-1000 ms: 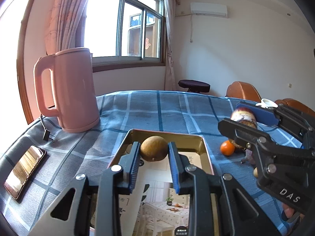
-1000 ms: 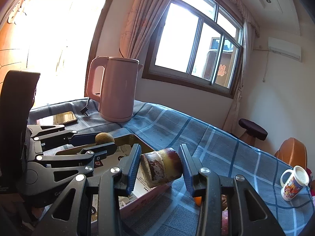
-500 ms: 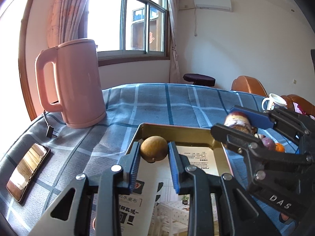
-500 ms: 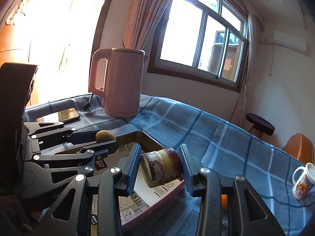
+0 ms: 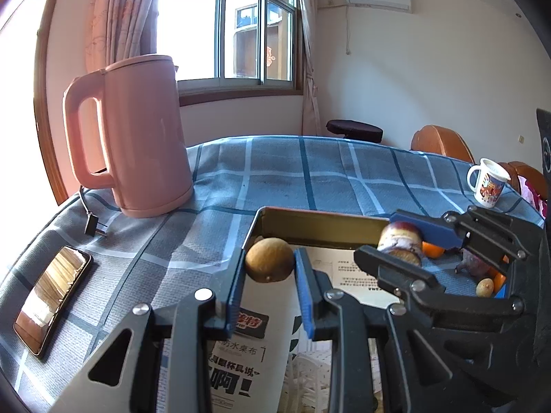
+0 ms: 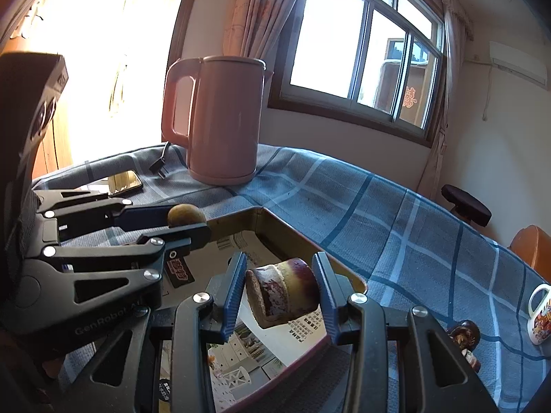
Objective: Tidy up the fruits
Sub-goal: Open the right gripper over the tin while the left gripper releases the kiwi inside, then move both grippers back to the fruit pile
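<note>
A gold tin tray (image 5: 310, 224) lined with printed paper lies on the blue checked tablecloth. My left gripper (image 5: 268, 258) hangs over the tray's back left corner, shut on a brown kiwi (image 5: 267, 267). My right gripper (image 6: 280, 275) is shut on a cut purple and yellow fruit chunk (image 6: 282, 294), held above the tray's right side (image 6: 292, 232). In the left wrist view the right gripper (image 5: 406, 241) stands close on the right with the chunk (image 5: 401, 242). The right wrist view shows the left gripper (image 6: 187, 220) with the kiwi (image 6: 184, 214).
Right of the tray lie an orange (image 5: 432, 249), a purple fruit (image 5: 473, 262) and a small brown fruit (image 5: 485, 287). A pink kettle (image 5: 137, 134) with its plug (image 5: 93, 229) stands back left, a phone (image 5: 51, 296) left, a printed mug (image 5: 489, 186) far right.
My right gripper has carried the chunk leftward and lower, from beside the tray to over its right side. The left gripper still holds the kiwi over the tray and has swung slightly.
</note>
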A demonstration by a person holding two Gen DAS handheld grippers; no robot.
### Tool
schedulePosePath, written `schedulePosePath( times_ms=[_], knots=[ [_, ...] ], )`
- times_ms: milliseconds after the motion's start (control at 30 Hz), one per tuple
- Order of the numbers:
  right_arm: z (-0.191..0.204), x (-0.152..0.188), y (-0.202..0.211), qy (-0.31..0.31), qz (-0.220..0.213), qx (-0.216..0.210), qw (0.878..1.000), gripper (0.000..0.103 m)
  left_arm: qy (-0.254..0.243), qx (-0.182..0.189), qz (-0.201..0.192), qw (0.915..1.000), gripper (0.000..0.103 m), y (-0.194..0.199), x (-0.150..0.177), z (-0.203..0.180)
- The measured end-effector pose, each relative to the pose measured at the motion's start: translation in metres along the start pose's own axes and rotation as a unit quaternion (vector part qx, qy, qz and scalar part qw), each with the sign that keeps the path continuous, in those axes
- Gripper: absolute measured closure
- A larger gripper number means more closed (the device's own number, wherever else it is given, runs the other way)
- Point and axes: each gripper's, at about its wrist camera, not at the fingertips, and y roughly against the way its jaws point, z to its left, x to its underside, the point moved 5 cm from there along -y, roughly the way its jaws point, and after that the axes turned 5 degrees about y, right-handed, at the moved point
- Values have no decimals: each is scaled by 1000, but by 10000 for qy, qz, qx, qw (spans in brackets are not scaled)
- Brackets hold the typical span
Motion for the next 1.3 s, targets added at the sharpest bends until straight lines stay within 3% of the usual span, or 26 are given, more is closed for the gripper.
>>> schedulePosePath(
  times_ms=[400,467,567,667,800,967,1067,1300],
  knots=[
    [5,5,-15,45,342,-105,9994,61,47,-76,203,9998,73,-8,2,6],
    [6,6,-17,64,398,-134,9991,58,43,-84,165,9998,64,-7,2,5],
    [6,5,-16,104,368,40,9993,38,34,-199,-5,9998,49,-1,1,6],
    [1,5,-10,6,255,61,9997,38,126,-139,-98,9998,38,5,0,7],
    [-16,13,4,-196,231,396,9988,38,217,-10,-268,9994,36,16,-2,1],
    [-50,32,49,-608,94,936,9937,38,148,358,-426,9983,28,31,-3,-30],
    [-73,49,81,-895,36,1398,9861,30,-46,719,-348,9968,27,35,1,-62],
    [-119,97,123,-1595,373,2017,9657,29,-572,1179,-22,9914,27,30,18,-122]
  ],
)
